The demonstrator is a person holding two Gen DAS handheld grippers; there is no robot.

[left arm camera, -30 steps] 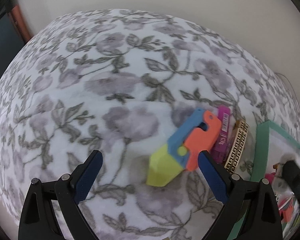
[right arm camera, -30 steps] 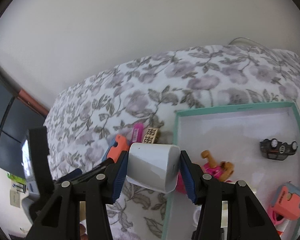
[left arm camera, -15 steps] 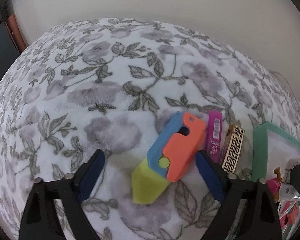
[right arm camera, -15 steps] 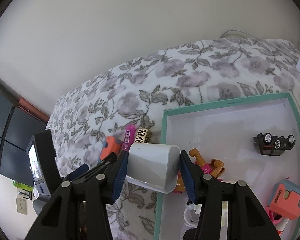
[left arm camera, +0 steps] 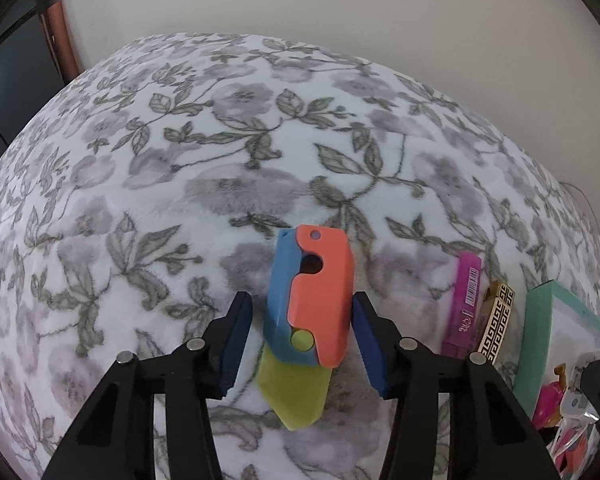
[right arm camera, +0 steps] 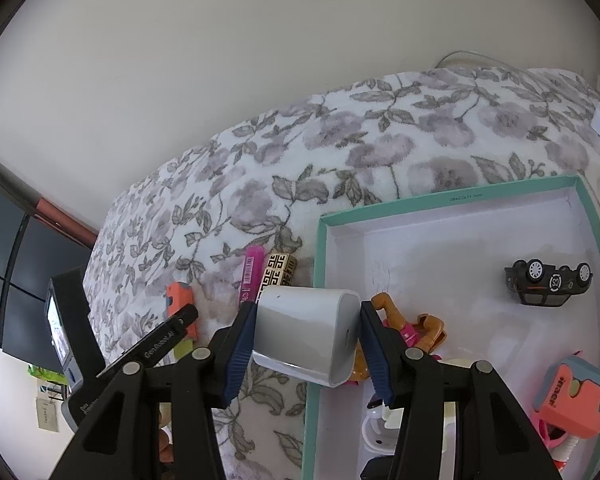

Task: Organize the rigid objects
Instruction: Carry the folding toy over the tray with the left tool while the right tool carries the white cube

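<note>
The toy knife [left arm camera: 310, 320] lies on the flowered blanket [left arm camera: 204, 184], between the two blue pads of the left tool [left arm camera: 300, 344]. Its long side runs from 12 o'clock to 6 o'clock in the left camera's view. The orange and blue handle end points away to 12 o'clock, and the yellow-green tip points back to 6 o'clock. The left tool is spread, with a pad on each side of the handle; the right pad is just beside it, and a thin gap shows on the left. I cannot tell if either pad touches.

One second ago the toy knife lay slanted, off toward 4 o'clock and near the right pad only. The pads were spread much wider then. Now the toy knife sits in the middle and the pads have come in closer.

At 3 o'clock from the toy knife lie a pink stick [left arm camera: 464, 304] and a gold patterned bar [left arm camera: 496, 326], side by side. Just past them is the rim of the green box [left arm camera: 540, 344].

The right tool [right arm camera: 308, 338] is pinching a white block [right arm camera: 308, 334], holding it over the left rim of the green box, same as before. Inside the box lie a black toy car [right arm camera: 548, 282] on its roof, an orange and pink doll [right arm camera: 408, 326] and an orange and gray toy [right arm camera: 572, 398].
</note>
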